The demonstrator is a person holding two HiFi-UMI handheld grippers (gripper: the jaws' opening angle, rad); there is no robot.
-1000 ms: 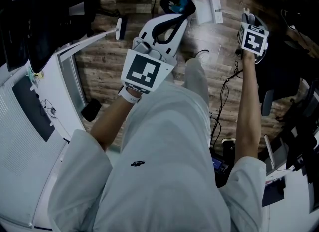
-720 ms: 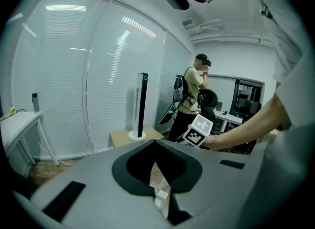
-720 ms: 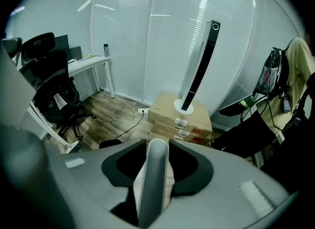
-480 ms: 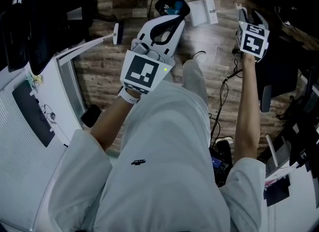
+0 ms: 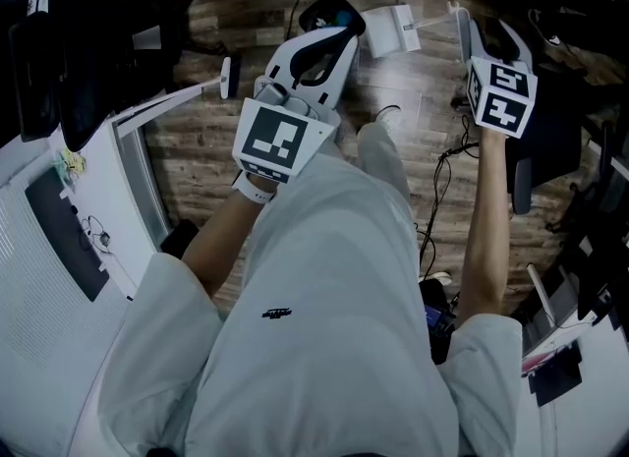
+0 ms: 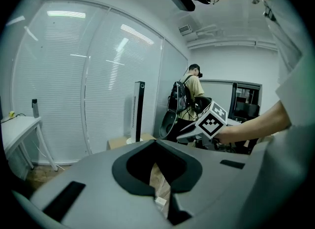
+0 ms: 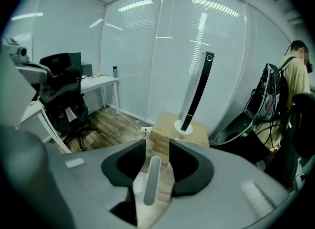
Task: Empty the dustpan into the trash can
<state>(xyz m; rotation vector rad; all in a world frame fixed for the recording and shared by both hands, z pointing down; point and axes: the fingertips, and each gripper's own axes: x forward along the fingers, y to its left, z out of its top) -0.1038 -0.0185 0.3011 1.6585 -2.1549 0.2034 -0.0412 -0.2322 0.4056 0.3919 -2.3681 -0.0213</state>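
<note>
The white dustpan (image 5: 388, 30) lies on the wood floor beside the small black trash can (image 5: 332, 15), which has something blue inside. My left gripper (image 5: 346, 40) points at the can, its fingertips together with nothing between them (image 6: 155, 142). Right of the dustpan my right gripper (image 5: 482, 32) hangs above the floor. Its jaws (image 7: 157, 144) stand apart and have just been closing a little. A pale rounded rod (image 7: 151, 183), seemingly the dustpan's handle, shows in their gap. Floor is visible on both sides of it and no pad presses on it.
A black office chair (image 5: 88, 42) and white desk (image 5: 59, 278) are at the left. A white-handled tool (image 5: 226, 72) lies near them, and cables (image 5: 442, 170) run on the right. Ahead are a cardboard box with a tower fan (image 7: 179, 129) and a person with a backpack (image 6: 189, 100).
My right gripper has risen toward the camera and tipped. The left gripper has come up slightly. Dustpan and trash can stay side by side on the floor.
</note>
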